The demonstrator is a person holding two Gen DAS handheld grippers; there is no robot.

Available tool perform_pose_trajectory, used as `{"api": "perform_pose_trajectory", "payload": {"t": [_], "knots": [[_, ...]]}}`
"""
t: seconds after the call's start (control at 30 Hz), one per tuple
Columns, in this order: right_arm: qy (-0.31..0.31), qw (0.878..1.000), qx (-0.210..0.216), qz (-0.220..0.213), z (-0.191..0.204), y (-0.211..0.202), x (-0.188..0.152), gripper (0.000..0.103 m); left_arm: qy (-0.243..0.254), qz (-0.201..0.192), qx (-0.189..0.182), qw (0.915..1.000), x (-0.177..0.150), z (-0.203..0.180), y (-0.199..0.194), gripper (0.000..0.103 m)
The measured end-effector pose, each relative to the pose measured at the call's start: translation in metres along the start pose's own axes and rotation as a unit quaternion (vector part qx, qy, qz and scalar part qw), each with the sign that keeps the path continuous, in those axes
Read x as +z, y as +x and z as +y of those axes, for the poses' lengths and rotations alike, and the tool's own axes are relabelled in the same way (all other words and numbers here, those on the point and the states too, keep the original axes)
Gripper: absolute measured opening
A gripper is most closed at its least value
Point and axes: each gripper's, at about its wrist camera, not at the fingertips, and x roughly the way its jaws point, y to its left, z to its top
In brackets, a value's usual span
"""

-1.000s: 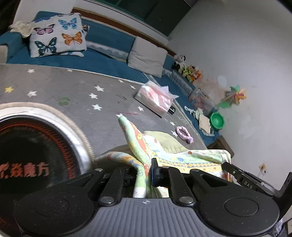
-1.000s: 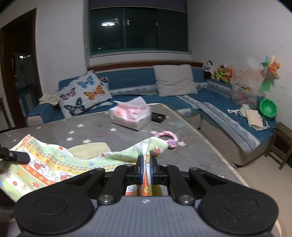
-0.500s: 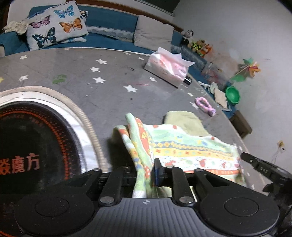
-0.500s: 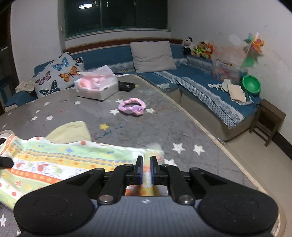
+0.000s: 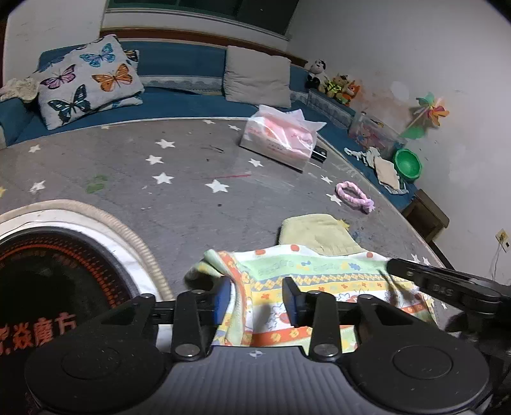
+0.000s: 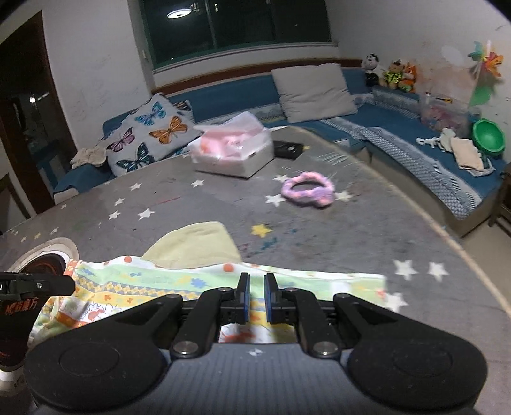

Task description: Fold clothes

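surface: grey star-print table [image 5: 179,204] | on it: printed cloth [image 5: 319,277], yellow cloth [image 5: 316,233], tissue pack [image 5: 278,140], pink ring [image 5: 353,194]

Night scene, indoor light only: ceiling lamp reflection [image 6: 179,12] shows in the dark window [image 6: 236,25]. Blue L-shaped sofa [image 6: 399,127] runs under the window, then along the white right wall [image 5: 415,48]. On the sofa: butterfly cushion [image 6: 150,134] at its left end, grey cushion [image 6: 314,92] right of it, stuffed toys [image 6: 391,75] at the corner ledge. Grey star-print mat [image 5: 179,166] lies in front of the sofa. Dark doorway [image 6: 19,105] is left of the sofa. Pinwheel [image 5: 429,110] and green bowl [image 5: 407,164] sit at the sofa's far right end, and a wall socket [image 5: 502,237] lower down beyond it.
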Motion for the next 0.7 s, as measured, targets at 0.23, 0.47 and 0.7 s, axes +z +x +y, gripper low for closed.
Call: {"api": "perform_pose_trajectory", "payload": {"t": [0.23, 0.47, 0.7], "knots": [[0.001, 1.0, -0.005, 0.012, 0.004, 0.024, -0.002, 0.011, -0.007, -0.018, 0.02, 0.9996, 0.007, 0.01, -0.005, 0.034], [-0.011, 1.0, -0.001, 0.0, 0.009, 0.012, -0.003, 0.016, -0.007, -0.036, 0.011, 0.9993, 0.01, 0.012, -0.017, 0.034], [-0.062, 0.997, 0.042, 0.006, 0.038, -0.01, -0.017, 0.037, -0.003, -0.003, -0.044, 0.999, 0.007, -0.017, 0.015, 0.034]]}}
